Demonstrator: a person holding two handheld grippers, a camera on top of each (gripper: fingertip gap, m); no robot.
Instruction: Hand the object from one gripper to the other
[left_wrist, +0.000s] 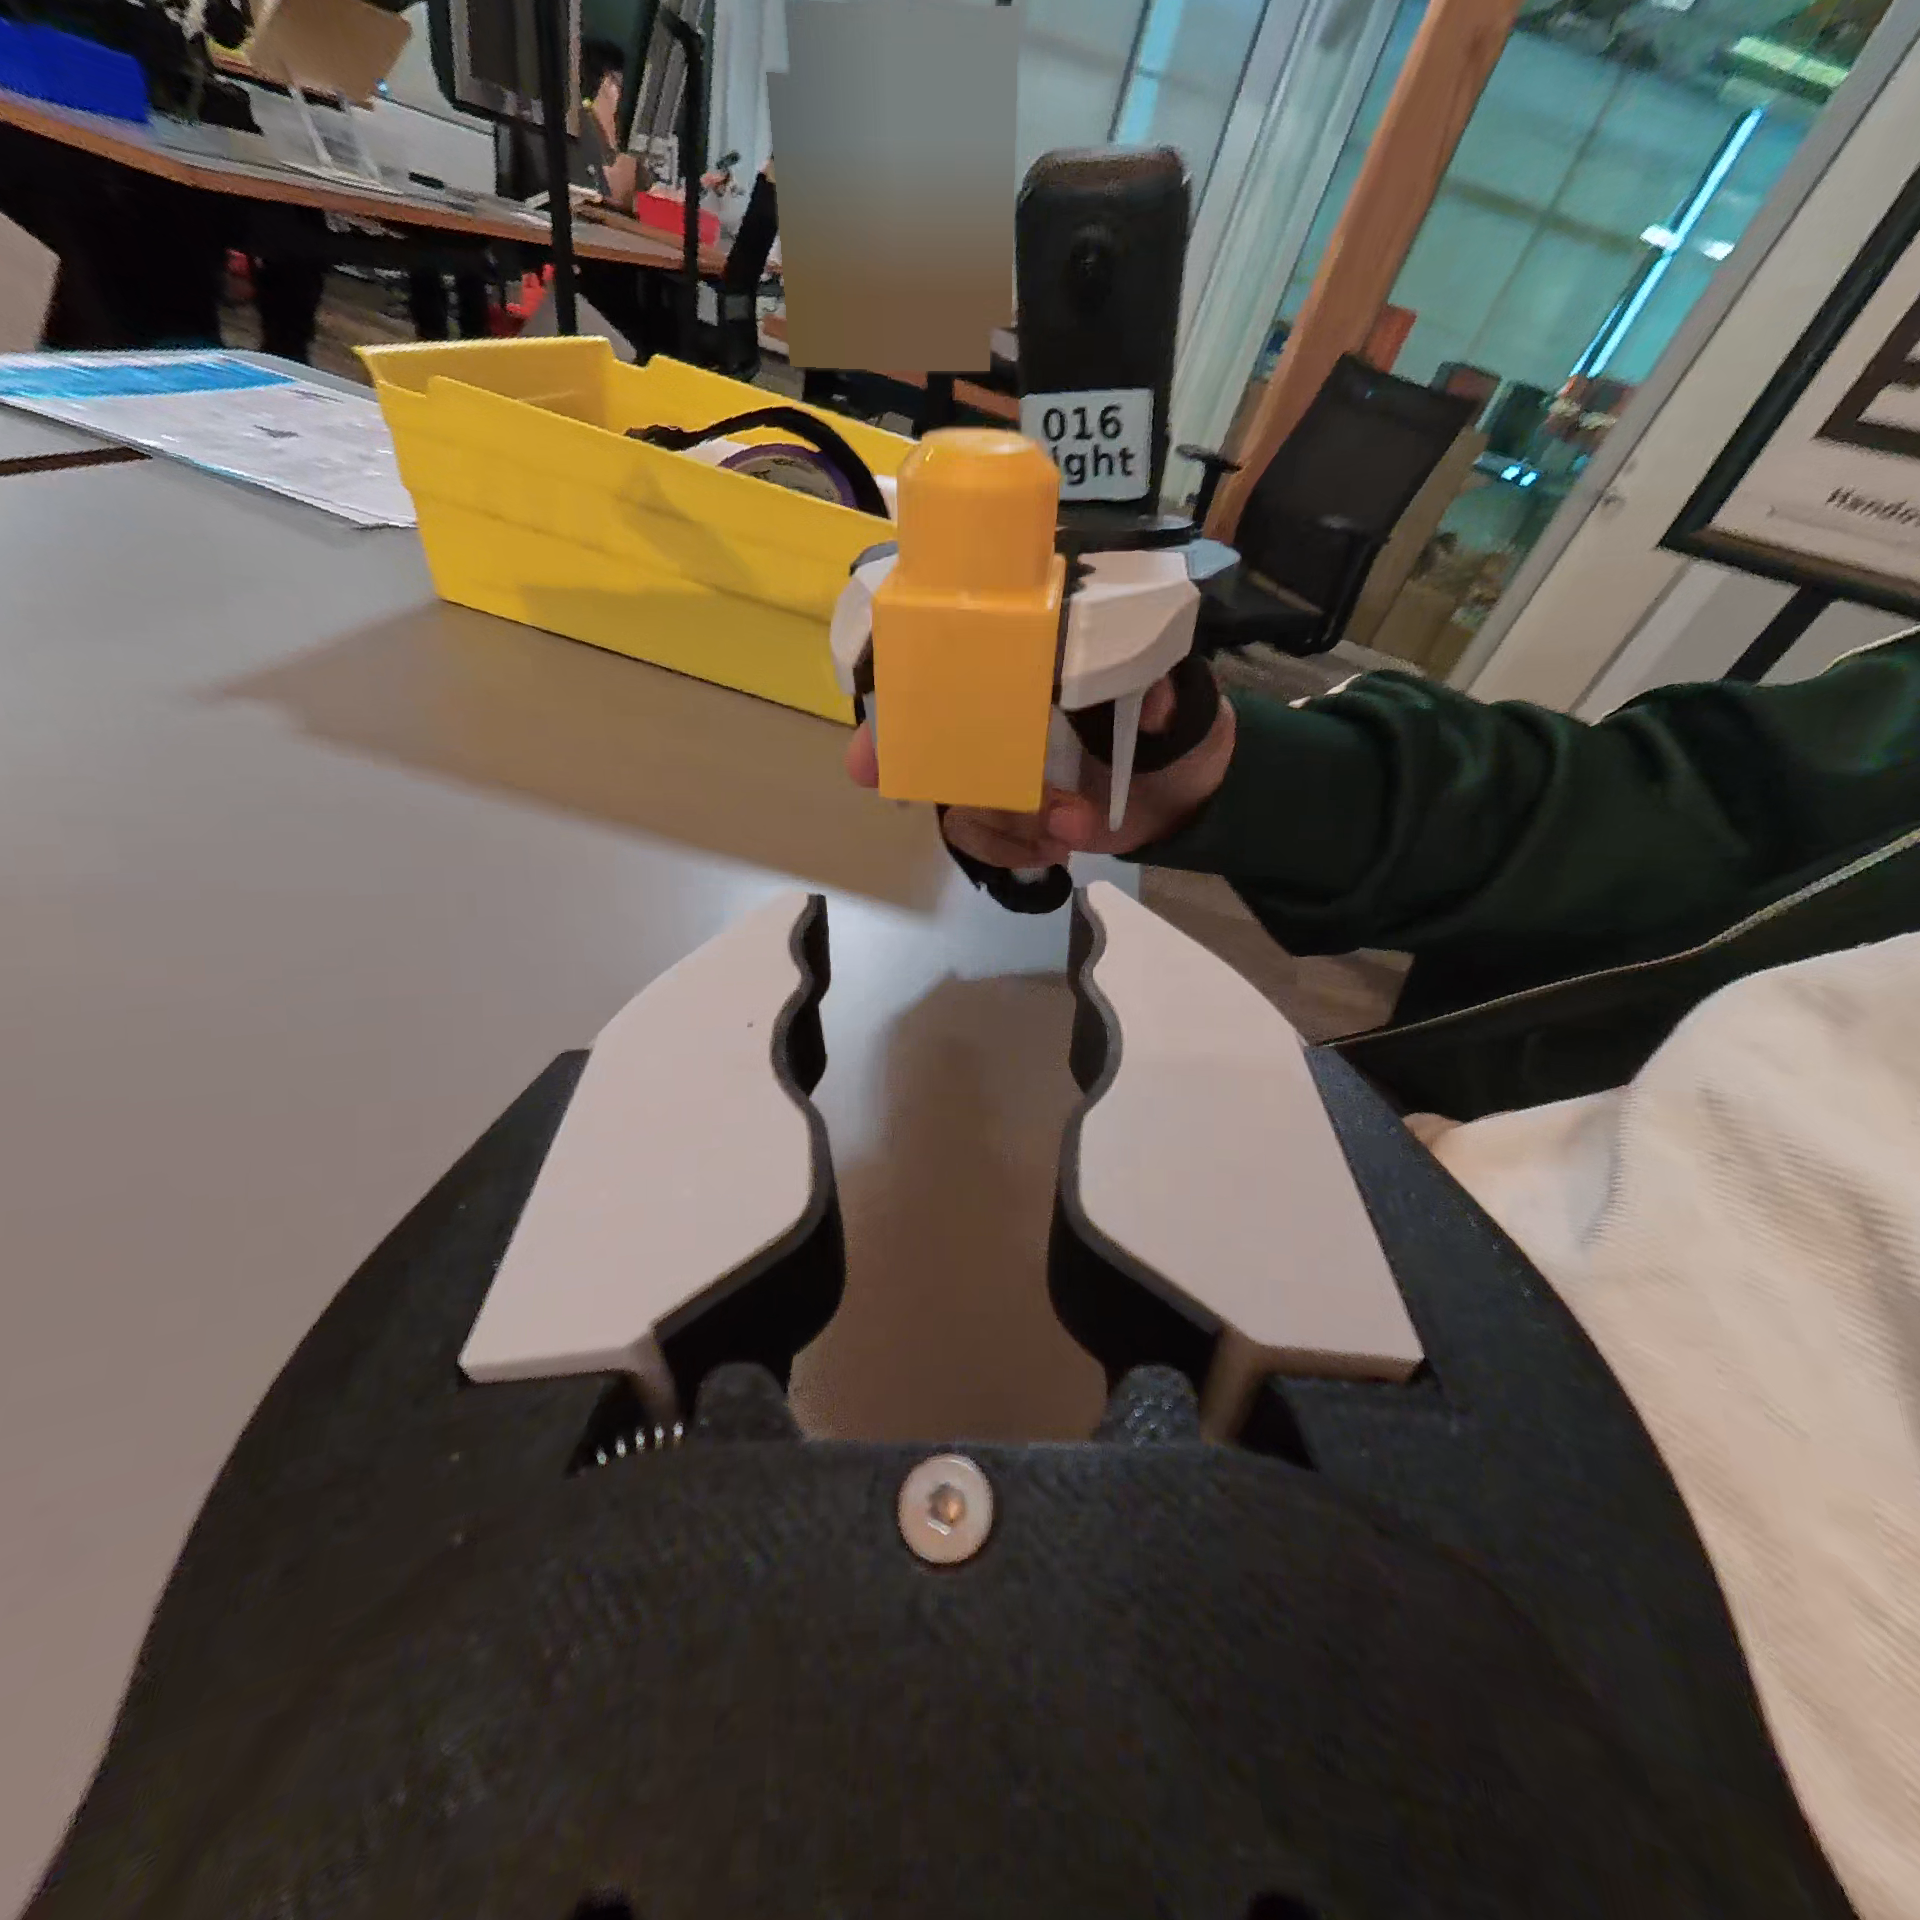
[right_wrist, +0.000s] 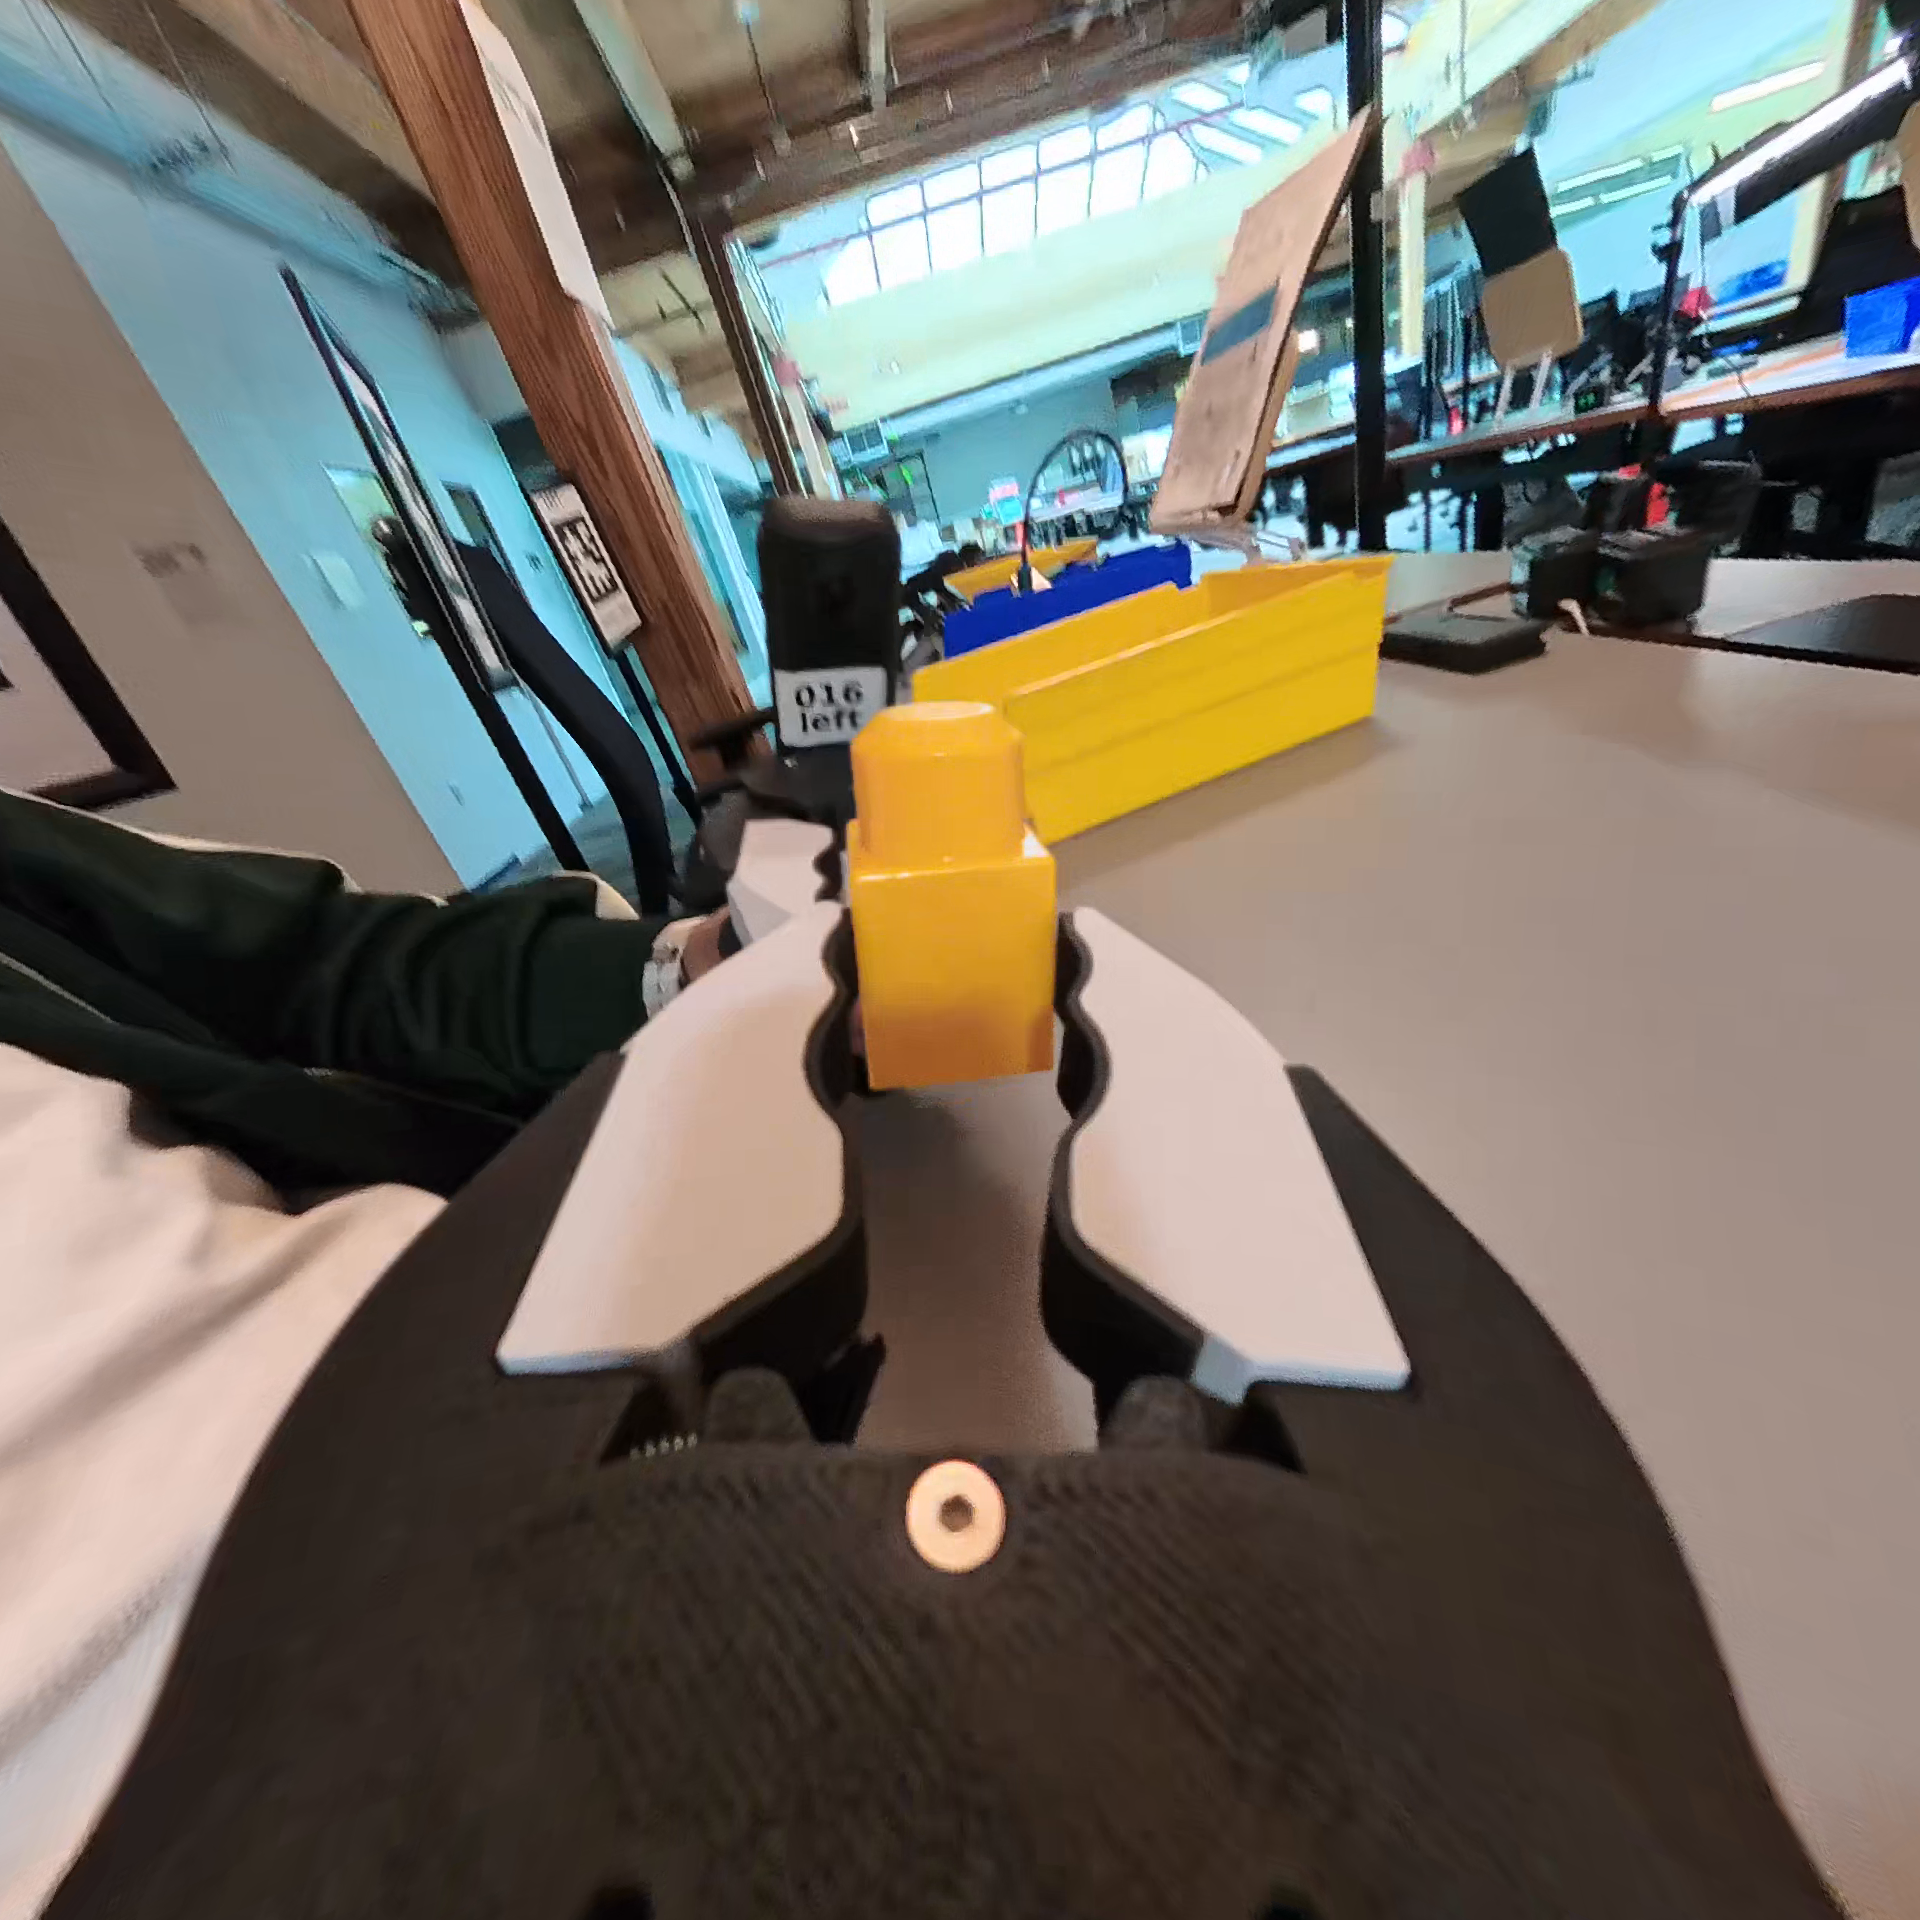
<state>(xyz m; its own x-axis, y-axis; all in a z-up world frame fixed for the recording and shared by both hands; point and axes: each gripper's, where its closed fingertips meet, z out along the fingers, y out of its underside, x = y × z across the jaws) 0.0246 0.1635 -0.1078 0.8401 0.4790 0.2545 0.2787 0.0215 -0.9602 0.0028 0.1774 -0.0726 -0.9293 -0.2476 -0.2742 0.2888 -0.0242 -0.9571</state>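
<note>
Room: big open workshop, wooden posts and glass walls, long desks full of gear way in the back.
Table (left_wrist: 260, 779): plain grey top, and both grippers are up in the air above it.
Yellow bin (left_wrist: 582, 520): sits on the table behind the action, with a roll of tape and a black cable inside; the right wrist view also catches a blue bin (right_wrist: 1060, 603) further back.
Papers (left_wrist: 208, 416): a printed sheet lying flat near the bin's far end.
Yellow block (right_wrist: 951, 935): chunky toy brick with one round stud on top, standing upright, off the table, pinched at its square body.
Right gripper (right_wrist: 956, 977): clamped on the block, one white finger pressed to each side, so it's got a solid hold.
Left gripper (left_wrist: 948, 935): fingers spread with a clear gap, nothing between them, pointing at the block from just beside it but not touching it.
Hand (left_wrist: 1091, 810): wrapped around the right gripper's handle, dark green sleeve behind it.
Cameras: each gripper carries a black camera stick with a white label on it.
</note>
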